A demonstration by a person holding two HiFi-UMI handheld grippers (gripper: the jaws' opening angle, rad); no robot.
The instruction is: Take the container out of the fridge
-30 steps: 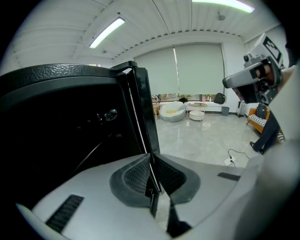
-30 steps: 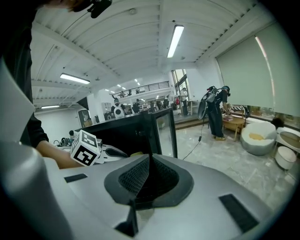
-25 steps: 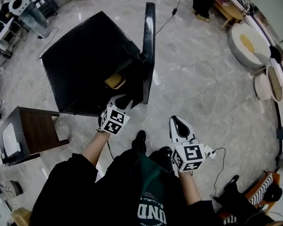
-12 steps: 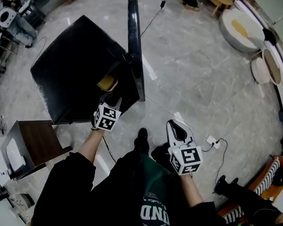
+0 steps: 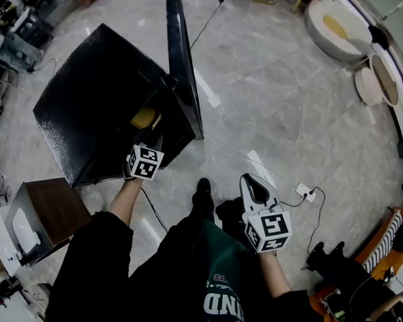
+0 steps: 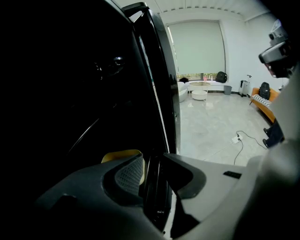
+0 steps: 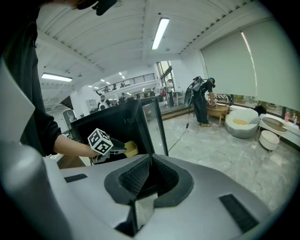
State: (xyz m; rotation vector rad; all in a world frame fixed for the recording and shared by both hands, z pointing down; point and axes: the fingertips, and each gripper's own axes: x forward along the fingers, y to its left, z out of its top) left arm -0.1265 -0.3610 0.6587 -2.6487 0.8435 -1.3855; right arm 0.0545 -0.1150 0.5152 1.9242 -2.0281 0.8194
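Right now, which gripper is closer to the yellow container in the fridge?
Left. The left gripper is at the fridge opening, just short of the container; the right gripper hangs back over the floor.

Lounge: marble floor [image 5: 285, 101], white seats [image 5: 332, 27] (mezzanine [image 7: 131, 80] behind)

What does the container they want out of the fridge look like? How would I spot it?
Find the black fridge on the floor, its door open. Inside sits a small yellow container, the only bright thing in that dark interior.
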